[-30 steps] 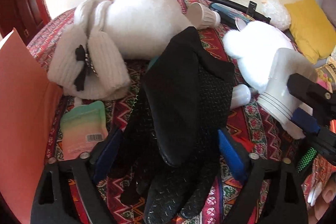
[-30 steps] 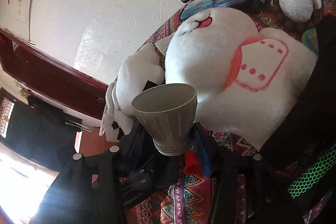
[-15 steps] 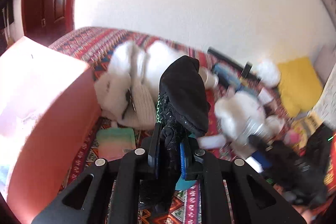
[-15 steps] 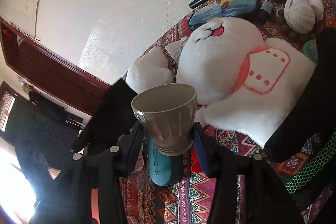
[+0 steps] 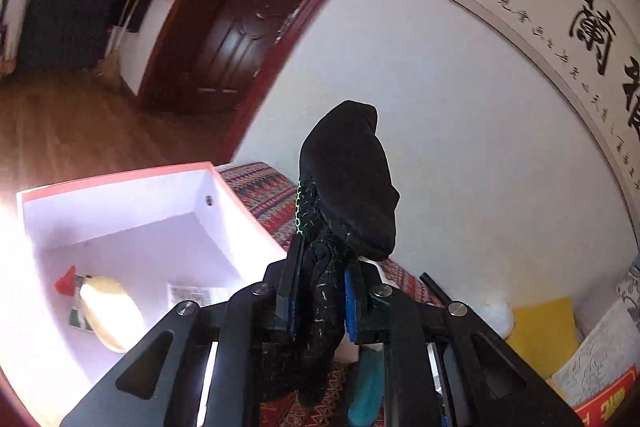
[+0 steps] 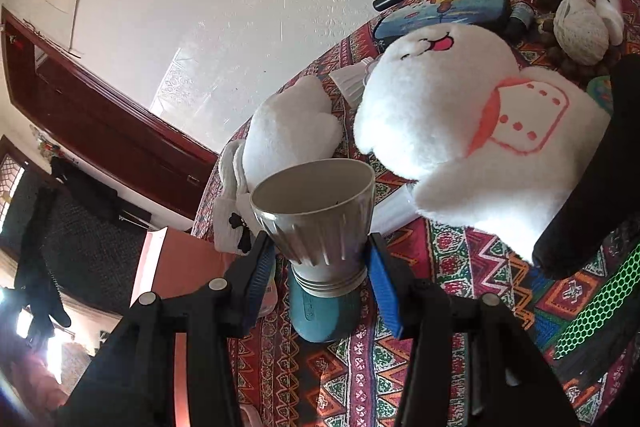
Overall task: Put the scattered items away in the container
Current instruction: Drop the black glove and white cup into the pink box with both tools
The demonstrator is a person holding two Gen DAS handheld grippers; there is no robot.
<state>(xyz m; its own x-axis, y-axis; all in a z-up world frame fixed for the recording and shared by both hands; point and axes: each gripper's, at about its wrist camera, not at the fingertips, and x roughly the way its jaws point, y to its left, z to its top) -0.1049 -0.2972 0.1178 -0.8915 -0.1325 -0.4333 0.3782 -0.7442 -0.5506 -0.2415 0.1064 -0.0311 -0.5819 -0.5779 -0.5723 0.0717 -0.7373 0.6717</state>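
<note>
Left gripper, jaws opening, pinches glove beside box: early release misses; right gripper clamps cup.

Left wrist camera raised beside the open box, facing wall and doorway, right wrist camera low over the patterned bedspread, close to the white plush toy, both sharing the calligraphy wall and box.
</note>
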